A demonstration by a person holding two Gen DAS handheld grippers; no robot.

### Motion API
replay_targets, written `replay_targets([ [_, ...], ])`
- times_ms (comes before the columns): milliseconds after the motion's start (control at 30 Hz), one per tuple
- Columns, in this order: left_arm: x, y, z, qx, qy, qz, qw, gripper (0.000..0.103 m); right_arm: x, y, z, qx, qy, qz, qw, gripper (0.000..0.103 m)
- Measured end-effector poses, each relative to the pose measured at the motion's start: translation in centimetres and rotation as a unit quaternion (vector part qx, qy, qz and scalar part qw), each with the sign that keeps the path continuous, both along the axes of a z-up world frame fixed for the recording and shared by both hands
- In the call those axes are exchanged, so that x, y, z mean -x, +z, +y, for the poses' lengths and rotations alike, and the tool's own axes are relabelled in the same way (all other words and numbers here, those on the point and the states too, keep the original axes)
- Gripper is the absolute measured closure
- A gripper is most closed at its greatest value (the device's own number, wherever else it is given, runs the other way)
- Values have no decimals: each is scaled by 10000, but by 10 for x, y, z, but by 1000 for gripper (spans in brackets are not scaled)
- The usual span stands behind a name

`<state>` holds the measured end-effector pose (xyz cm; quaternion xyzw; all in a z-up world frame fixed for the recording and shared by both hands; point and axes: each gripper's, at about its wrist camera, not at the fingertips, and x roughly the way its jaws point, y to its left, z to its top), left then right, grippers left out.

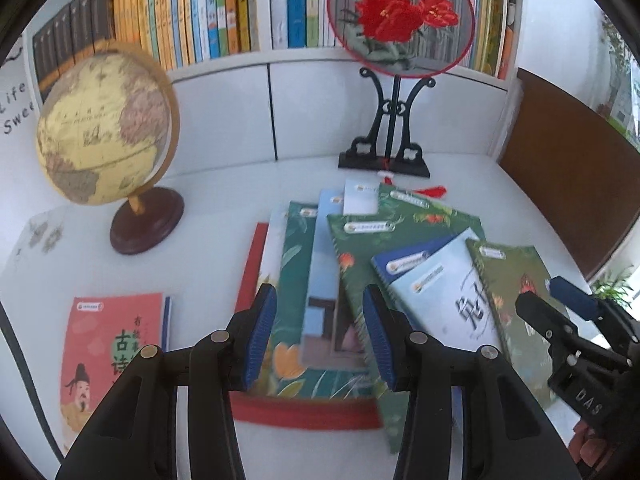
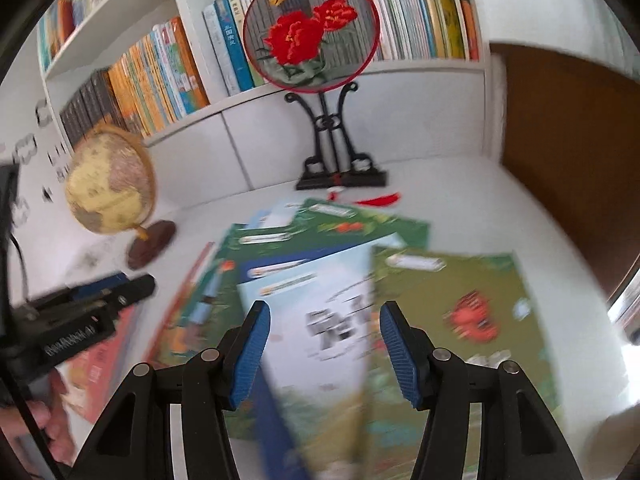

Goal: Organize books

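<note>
A loose pile of thin books lies on the white desk [image 1: 224,200]: green floral books [image 1: 294,264], a pale blue book with black characters [image 1: 448,300] and a red book [image 1: 250,272] underneath. A pink book [image 1: 112,340] lies apart at the left. My left gripper [image 1: 320,336] is open, hovering above the pile's near edge. My right gripper [image 2: 324,352] is open above the pale blue book [image 2: 332,320], with a green book [image 2: 460,312] to its right. The right gripper also shows in the left wrist view [image 1: 560,304].
A globe [image 1: 104,132] stands at the back left. A round embroidered fan on a black stand [image 1: 400,24] stands behind the pile. A shelf of upright books [image 1: 200,12] runs along the back. A brown panel [image 1: 572,168] borders the right side.
</note>
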<state>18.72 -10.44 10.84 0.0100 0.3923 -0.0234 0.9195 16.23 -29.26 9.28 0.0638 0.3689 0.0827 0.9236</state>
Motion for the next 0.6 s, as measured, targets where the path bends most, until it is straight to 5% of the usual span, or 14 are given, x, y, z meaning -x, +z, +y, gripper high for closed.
replay_targets([
  [133,-6,3,-19,-34,109,-141,9998,61,-7,3,-4,721,186,-178,9971,43],
  [333,-11,6,-39,-50,194,-358,9992,61,-11,12,-13,1057,293,-577,9923,30],
  [600,-2,22,-52,8,336,-1004,9944,61,-6,25,-25,775,348,-1017,9912,21],
])
